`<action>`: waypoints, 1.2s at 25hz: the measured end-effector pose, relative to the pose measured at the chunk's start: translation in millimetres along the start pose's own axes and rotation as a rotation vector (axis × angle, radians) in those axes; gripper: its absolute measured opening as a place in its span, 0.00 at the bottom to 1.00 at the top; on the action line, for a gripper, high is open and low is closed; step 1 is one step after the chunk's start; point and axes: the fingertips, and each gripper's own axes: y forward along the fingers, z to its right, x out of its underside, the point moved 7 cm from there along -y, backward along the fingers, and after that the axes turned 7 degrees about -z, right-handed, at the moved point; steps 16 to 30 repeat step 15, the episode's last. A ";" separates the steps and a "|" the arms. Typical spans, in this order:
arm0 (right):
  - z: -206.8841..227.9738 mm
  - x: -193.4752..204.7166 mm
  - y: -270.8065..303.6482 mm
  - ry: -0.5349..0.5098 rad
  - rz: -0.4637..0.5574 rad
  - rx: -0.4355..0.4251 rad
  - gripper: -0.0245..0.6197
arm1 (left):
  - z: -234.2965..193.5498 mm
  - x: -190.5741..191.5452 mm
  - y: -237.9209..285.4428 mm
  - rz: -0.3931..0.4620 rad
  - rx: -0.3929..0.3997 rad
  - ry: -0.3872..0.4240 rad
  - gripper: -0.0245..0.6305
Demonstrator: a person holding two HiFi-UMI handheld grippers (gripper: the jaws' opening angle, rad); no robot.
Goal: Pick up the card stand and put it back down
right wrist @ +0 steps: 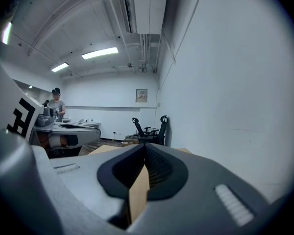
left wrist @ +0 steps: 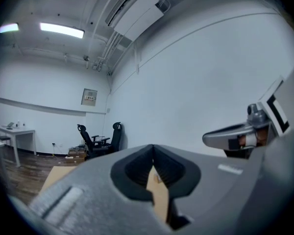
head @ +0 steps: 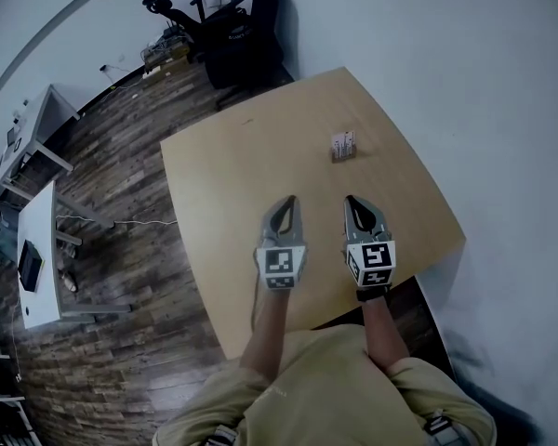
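Both grippers hang shut and empty over the near part of the table (head: 232,175), left gripper (head: 283,203) beside right gripper (head: 353,203). To pick cleanly, the right one should open before reaching and close low on the base. The card stand (head: 344,146) sits upright almost straight ahead of the right gripper, well apart from its tips.

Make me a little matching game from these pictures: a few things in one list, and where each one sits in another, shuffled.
Things:
1. card stand
2. left gripper
3. office chairs
4. white desk

Places:
a. in the far corner of the room, beyond the table
b. out on the floor, off to the left of the table in the head view
c. standing on the far part of the table
d. over the near part of the table, jaws shut, holding nothing

Pairs: 1-c, 2-d, 3-a, 4-b
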 end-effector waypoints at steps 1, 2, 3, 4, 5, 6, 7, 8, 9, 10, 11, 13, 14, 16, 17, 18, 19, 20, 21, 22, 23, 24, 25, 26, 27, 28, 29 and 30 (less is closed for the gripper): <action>0.2 -0.2 -4.4 0.006 0.004 0.010 0.05 | 0.8 -1.4 -3.1 0.004 0.002 0.007 0.04; 0.9 -0.2 -7.5 0.012 0.008 0.020 0.05 | 1.4 -2.4 -4.9 0.007 0.005 0.008 0.04; 1.6 0.4 -9.5 0.016 0.012 0.029 0.05 | 1.8 -2.4 -6.2 0.010 0.010 0.008 0.04; 1.7 1.4 -11.2 0.018 0.013 0.037 0.05 | 2.2 -1.6 -7.5 0.012 0.016 0.008 0.04; 1.4 2.4 -12.9 0.018 0.013 0.043 0.05 | 2.5 -0.3 -9.2 0.013 0.024 0.005 0.04; 0.9 2.9 -15.0 0.017 0.012 0.048 0.05 | 2.9 1.1 -10.8 0.012 0.031 0.000 0.04; 0.6 2.6 -17.2 0.016 0.012 0.053 0.05 | 3.4 2.6 -12.0 0.010 0.037 -0.007 0.04; 0.5 2.1 -19.3 0.013 0.011 0.057 0.05 | 4.0 3.7 -12.6 0.008 0.042 -0.013 0.04; 0.2 1.6 -21.2 0.009 0.011 0.060 0.05 | 4.7 4.3 -12.9 0.008 0.047 -0.015 0.04; -0.4 1.2 -22.9 0.005 0.010 0.061 0.05 | 5.4 4.8 -13.3 0.008 0.052 -0.016 0.04; -1.4 0.8 -24.6 0.000 0.009 0.062 0.05 | 5.8 5.3 -13.9 0.008 0.056 -0.016 0.04; -3.5 -1.0 -27.5 -0.007 0.006 0.063 0.05 | 6.1 5.8 -15.1 0.005 0.062 -0.019 0.04; -4.3 -2.2 -28.7 -0.010 0.005 0.063 0.05 | 6.2 5.9 -15.5 0.004 0.065 -0.021 0.04; -5.1 -3.5 -29.9 -0.013 0.003 0.063 0.05 | 6.3 5.9 -15.9 0.003 0.068 -0.023 0.04; -5.1 -3.5 -29.9 -0.013 0.003 0.063 0.05 | 6.3 5.9 -15.9 0.003 0.068 -0.023 0.04; -5.1 -3.5 -29.9 -0.013 0.003 0.063 0.05 | 6.3 5.9 -15.9 0.003 0.068 -0.023 0.04; -5.1 -3.5 -29.9 -0.013 0.003 0.063 0.05 | 6.3 5.9 -15.9 0.003 0.068 -0.023 0.04; -5.1 -3.5 -29.9 -0.013 0.003 0.063 0.05 | 6.3 5.9 -15.9 0.003 0.068 -0.023 0.04; -5.1 -3.5 -29.9 -0.013 0.003 0.063 0.05 | 6.3 5.9 -15.9 0.003 0.068 -0.023 0.04; -5.1 -3.5 -29.9 -0.013 0.003 0.063 0.05 | 6.3 5.9 -15.9 0.003 0.068 -0.023 0.04; -5.1 -3.5 -29.9 -0.013 0.003 0.063 0.05 | 6.3 5.9 -15.9 0.003 0.068 -0.023 0.04; -5.1 -3.5 -29.9 -0.013 0.003 0.063 0.05 | 6.3 5.9 -15.9 0.003 0.068 -0.023 0.04; -5.1 -3.5 -29.9 -0.013 0.003 0.063 0.05 | 6.3 5.9 -15.9 0.003 0.068 -0.023 0.04; -5.1 -3.5 -29.9 -0.013 0.003 0.063 0.05 | 6.3 5.9 -15.9 0.003 0.068 -0.023 0.04; -5.1 -3.5 -29.9 -0.013 0.003 0.063 0.05 | 6.3 5.9 -15.9 0.003 0.068 -0.023 0.04; -5.1 -3.5 -29.9 -0.013 0.003 0.063 0.05 | 6.3 5.9 -15.9 0.003 0.068 -0.023 0.04; -5.1 -3.5 -29.9 -0.013 0.003 0.063 0.05 | 6.3 5.9 -15.9 0.003 0.068 -0.023 0.04; -5.1 -3.5 -29.9 -0.013 0.003 0.063 0.05 | 6.3 5.9 -15.9 0.003 0.068 -0.023 0.04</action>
